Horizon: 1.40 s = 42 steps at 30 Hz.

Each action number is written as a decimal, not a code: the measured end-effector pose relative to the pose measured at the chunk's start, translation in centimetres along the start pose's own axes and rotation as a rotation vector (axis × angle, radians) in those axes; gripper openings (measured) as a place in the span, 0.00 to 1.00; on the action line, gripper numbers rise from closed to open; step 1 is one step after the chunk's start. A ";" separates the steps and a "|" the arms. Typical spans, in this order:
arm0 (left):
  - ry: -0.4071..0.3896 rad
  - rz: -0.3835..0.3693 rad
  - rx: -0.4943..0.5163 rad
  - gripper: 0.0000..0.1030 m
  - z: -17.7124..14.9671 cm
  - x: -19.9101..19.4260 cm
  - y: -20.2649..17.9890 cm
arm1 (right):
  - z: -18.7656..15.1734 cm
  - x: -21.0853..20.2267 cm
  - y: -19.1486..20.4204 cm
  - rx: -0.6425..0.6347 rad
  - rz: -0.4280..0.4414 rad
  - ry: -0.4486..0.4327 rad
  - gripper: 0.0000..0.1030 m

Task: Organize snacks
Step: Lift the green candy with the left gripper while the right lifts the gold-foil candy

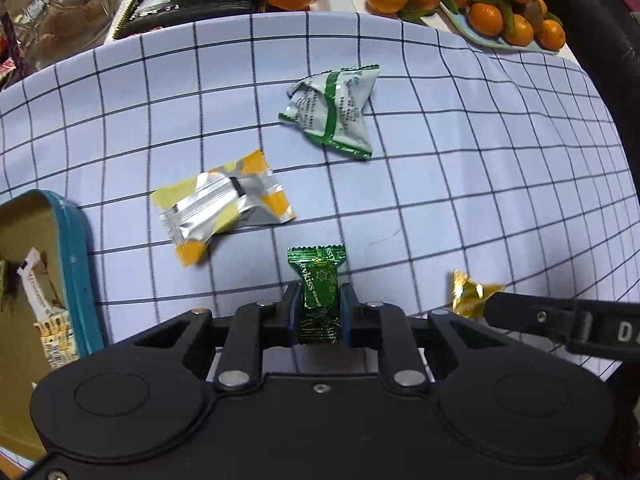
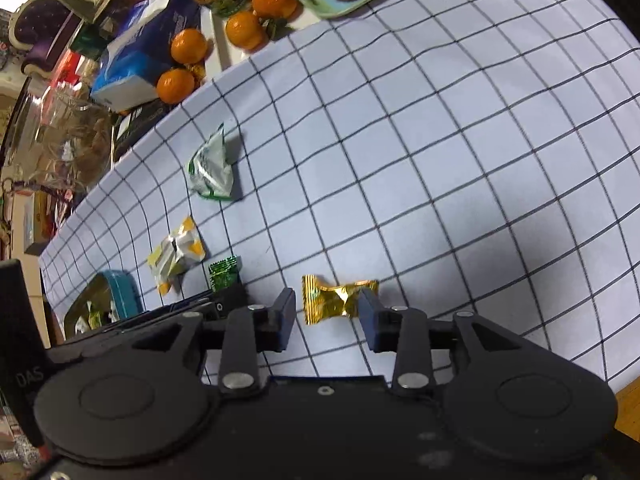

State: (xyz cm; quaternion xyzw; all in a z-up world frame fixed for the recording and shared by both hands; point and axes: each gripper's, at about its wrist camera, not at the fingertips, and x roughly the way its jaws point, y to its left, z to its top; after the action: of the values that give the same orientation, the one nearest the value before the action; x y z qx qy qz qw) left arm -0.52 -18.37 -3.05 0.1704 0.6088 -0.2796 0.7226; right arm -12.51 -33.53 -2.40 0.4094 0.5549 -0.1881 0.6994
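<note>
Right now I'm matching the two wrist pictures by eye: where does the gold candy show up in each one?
Left wrist view: the gold candy is at the lower right, at the tip of the right claw.
Right wrist view: the gold candy sits low in the centre, between the open fingers.
Shared landmark: the yellow and silver packet.

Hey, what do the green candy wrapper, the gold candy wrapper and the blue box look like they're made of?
Green candy, shut in the left claw: likely metallic foil film, glossy with a printed pattern and crimped ends. Gold candy, between the open right claw fingers: shiny crinkled foil with mirror-like glints. Blue box: probably painted tin, with a gold-toned inside and rolled rim.
</note>
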 end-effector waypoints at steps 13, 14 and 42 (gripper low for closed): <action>-0.025 -0.015 -0.022 0.25 -0.6 -1.9 2.6 | 0.1 2.5 1.8 -0.063 -0.122 -0.029 0.48; -0.027 -0.016 -0.023 0.25 -0.6 -2.1 2.7 | 0.1 2.7 2.0 -0.077 -0.138 -0.032 0.48; -0.073 0.026 -0.036 0.25 0.0 -2.8 3.5 | 0.6 0.7 1.5 -0.076 -0.172 -0.121 0.33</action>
State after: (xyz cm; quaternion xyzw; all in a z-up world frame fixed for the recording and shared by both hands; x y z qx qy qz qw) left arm 1.39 -15.07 -0.67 0.1547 0.5848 -0.2652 0.7508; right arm -10.84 -32.93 -2.48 0.3212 0.5516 -0.2505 0.7279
